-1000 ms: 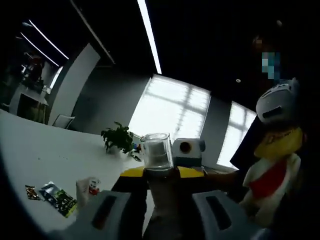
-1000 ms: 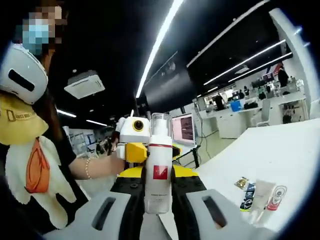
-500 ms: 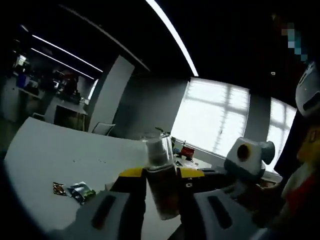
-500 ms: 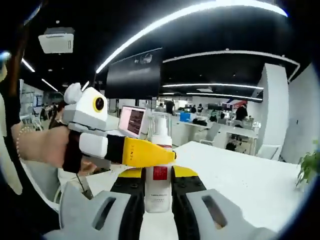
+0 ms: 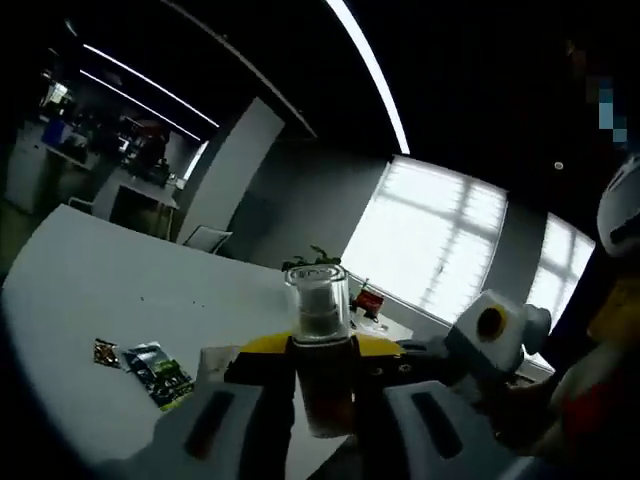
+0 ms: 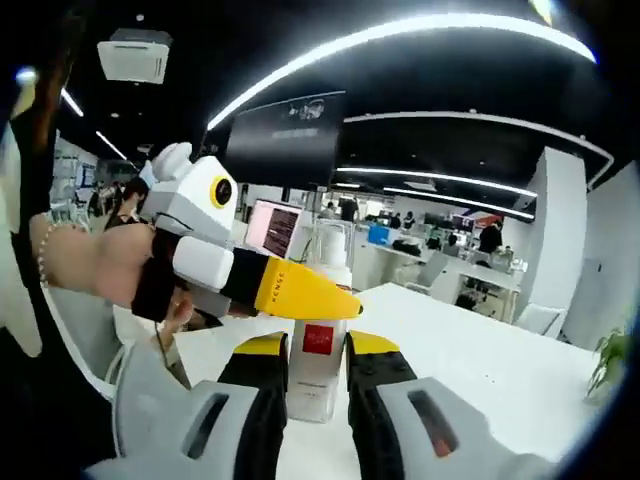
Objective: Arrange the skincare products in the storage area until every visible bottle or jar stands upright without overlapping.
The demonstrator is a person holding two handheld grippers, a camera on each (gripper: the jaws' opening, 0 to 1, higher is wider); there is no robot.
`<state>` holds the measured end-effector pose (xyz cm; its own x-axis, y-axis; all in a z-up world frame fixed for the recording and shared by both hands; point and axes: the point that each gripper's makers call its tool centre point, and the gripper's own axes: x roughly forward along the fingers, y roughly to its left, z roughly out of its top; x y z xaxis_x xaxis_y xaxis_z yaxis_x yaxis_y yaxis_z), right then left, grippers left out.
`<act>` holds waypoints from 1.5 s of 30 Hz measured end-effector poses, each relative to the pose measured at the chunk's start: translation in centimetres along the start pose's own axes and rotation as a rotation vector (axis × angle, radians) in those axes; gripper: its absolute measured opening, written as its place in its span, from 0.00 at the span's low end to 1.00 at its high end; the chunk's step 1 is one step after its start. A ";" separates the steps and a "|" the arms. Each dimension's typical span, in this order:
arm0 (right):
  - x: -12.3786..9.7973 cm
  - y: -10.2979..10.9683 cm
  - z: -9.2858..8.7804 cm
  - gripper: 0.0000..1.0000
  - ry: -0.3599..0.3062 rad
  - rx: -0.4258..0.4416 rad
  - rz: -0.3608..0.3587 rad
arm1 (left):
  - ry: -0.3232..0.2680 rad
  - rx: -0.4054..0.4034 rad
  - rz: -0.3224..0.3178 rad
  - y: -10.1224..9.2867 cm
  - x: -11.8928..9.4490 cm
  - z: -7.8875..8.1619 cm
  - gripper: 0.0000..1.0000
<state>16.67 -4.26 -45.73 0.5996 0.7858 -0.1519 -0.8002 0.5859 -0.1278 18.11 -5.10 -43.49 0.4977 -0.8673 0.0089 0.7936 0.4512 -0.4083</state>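
Bottle (image 6: pixel 318 345) between right claw (image 6: pixel 317 375) jaws

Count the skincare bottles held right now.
2: a clear-capped dark bottle in the left gripper, a white red-labelled pump bottle in the right gripper. Others may be hidden.

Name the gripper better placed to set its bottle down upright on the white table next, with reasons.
Probably the right gripper: its white pump bottle is already upright, with bare white table just ahead. The left gripper also holds a clear-capped bottle, but sachets lie close beside it.
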 end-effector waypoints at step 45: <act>-3.1 3.1 0.2 0.19 -0.176 0.075 0.498 | 0.135 0.352 -0.387 -6.4 0.2 -1.7 0.15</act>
<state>12.32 -4.82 -45.48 0.1406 0.9900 -0.0092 -0.9900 0.1405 -0.0105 12.57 -8.51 -42.48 0.1145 -0.9930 -0.0286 0.9909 0.1162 -0.0679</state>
